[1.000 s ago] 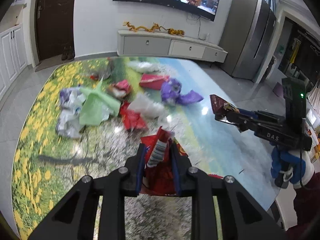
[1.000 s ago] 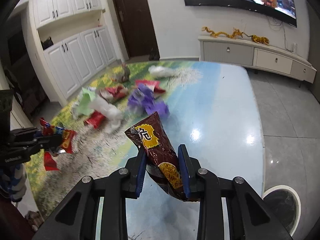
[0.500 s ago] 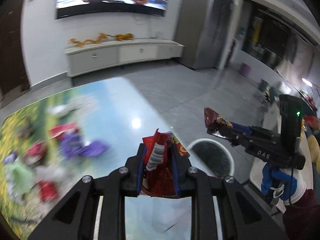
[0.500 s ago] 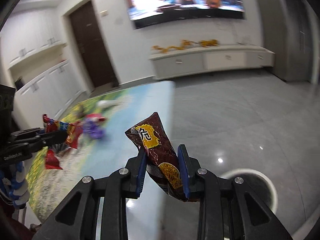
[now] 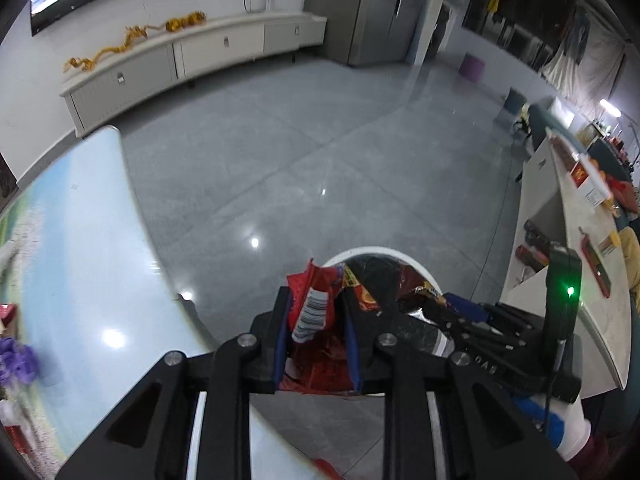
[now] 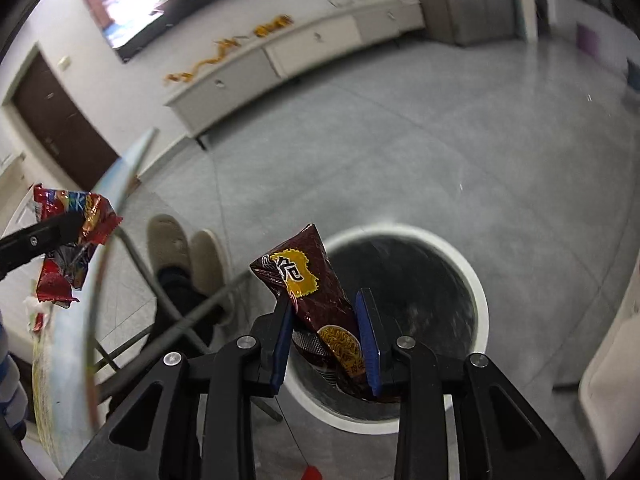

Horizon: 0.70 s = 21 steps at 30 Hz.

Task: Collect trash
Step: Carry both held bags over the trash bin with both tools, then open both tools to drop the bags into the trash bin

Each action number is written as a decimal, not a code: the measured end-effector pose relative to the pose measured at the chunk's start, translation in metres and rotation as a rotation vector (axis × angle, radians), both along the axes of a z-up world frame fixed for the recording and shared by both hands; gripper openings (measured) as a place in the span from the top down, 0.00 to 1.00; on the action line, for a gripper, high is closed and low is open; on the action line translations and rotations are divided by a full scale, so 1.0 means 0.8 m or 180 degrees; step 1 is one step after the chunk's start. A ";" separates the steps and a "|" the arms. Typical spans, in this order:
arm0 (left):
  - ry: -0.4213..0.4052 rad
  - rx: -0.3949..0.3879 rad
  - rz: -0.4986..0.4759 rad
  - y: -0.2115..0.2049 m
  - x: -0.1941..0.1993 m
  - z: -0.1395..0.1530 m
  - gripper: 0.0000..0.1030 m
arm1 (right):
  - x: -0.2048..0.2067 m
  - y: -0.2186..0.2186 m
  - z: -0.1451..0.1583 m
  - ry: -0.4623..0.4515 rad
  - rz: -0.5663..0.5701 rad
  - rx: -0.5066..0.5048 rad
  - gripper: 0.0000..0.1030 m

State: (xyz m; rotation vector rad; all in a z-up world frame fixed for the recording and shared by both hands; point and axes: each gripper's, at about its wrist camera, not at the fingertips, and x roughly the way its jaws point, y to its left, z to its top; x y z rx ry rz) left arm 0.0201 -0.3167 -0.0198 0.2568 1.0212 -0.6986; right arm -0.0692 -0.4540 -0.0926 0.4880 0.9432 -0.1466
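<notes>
Both tools have swung away from the littered tabletop (image 5: 88,248) since a second ago, when the wrappers lay spread ahead of them; now that glossy picture-printed surface sits only at the left edge of the left wrist view, and the round white-rimmed waste bin with its black liner (image 6: 476,280) fills the lower centre of both views. The left tool (image 5: 318,332) is clamped on a crumpled red foil snack wrapper with a white barcode patch (image 5: 316,308), low in the frame, in front of the bin's rim. The right tool (image 6: 326,332) is clamped on a dark brown noodle packet with a yellow emblem (image 6: 308,284), hanging over the bin's mouth (the left tool's wrapper shows at that view's left edge). Judging by this, carrying is nearly done and release comes next; the left wrapper may need to come further over the opening first.
</notes>
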 end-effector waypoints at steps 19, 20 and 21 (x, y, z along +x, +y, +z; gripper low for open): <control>0.0514 0.0242 -0.0061 -0.067 0.016 -0.070 0.56 | -0.014 -0.060 -0.075 0.0438 -0.0137 0.0078 0.46; 0.0515 0.0243 -0.0072 -0.070 0.016 -0.073 0.56 | -0.015 -0.059 -0.073 0.0438 -0.0132 0.0065 0.44; 0.0513 0.0245 -0.0082 -0.072 0.015 -0.073 0.56 | -0.014 -0.054 -0.074 0.0439 -0.0129 0.0054 0.42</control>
